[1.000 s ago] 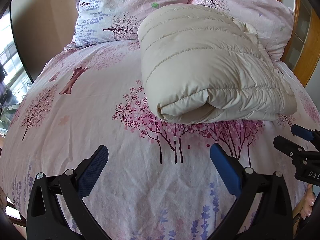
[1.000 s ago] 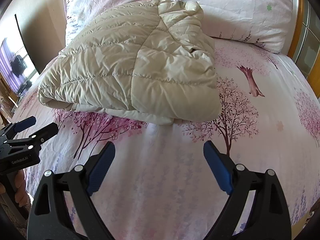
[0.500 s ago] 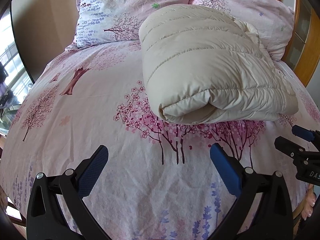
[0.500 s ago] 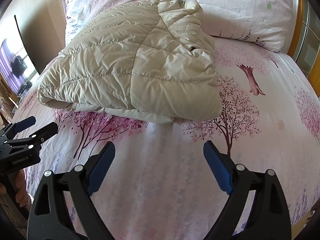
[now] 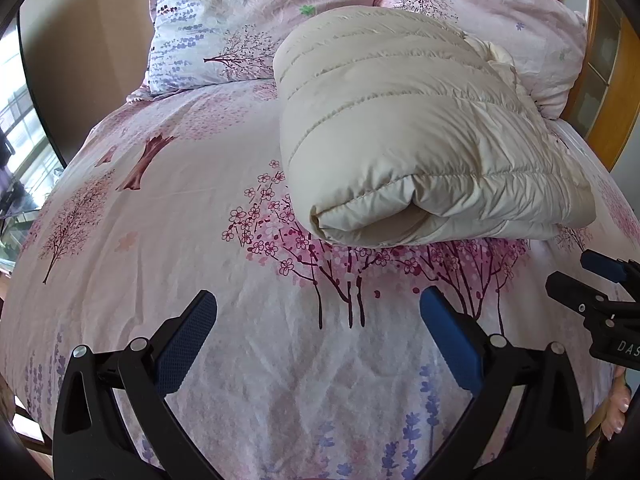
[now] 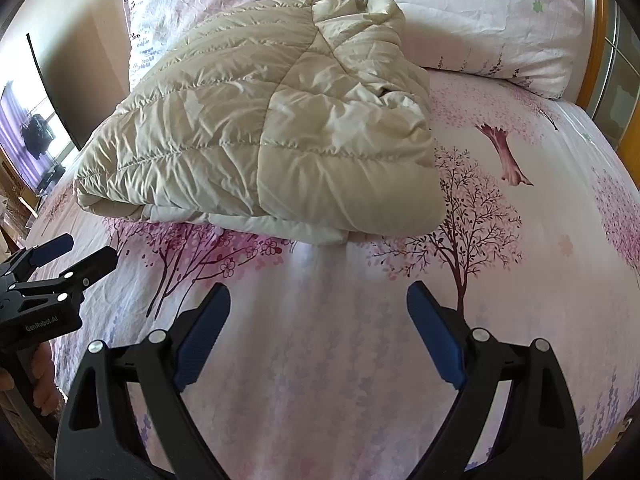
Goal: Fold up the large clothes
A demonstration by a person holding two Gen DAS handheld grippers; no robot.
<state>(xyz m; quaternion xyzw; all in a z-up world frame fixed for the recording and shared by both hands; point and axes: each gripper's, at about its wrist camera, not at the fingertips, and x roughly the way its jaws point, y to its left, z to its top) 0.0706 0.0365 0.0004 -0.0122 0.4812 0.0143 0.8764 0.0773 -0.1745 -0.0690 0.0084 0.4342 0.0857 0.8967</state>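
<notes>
A cream quilted puffer jacket (image 5: 404, 136) lies folded into a thick bundle on the pink floral bed sheet (image 5: 168, 216); it also shows in the right wrist view (image 6: 272, 120). My left gripper (image 5: 318, 312) is open and empty, held above the sheet short of the jacket's near fold. My right gripper (image 6: 318, 304) is open and empty too, just short of the jacket's near edge. Each gripper shows at the edge of the other's view: the right one (image 5: 576, 272), the left one (image 6: 76, 252).
Two floral pillows (image 5: 248, 12) (image 6: 480, 12) lean at the head of the bed behind the jacket. A wooden frame (image 5: 612, 112) stands at the right. A dark screen edge and window (image 6: 36, 128) are at the left.
The jacket sits very slightly lower in the left wrist view; otherwise both grippers stay open and nearly still.
</notes>
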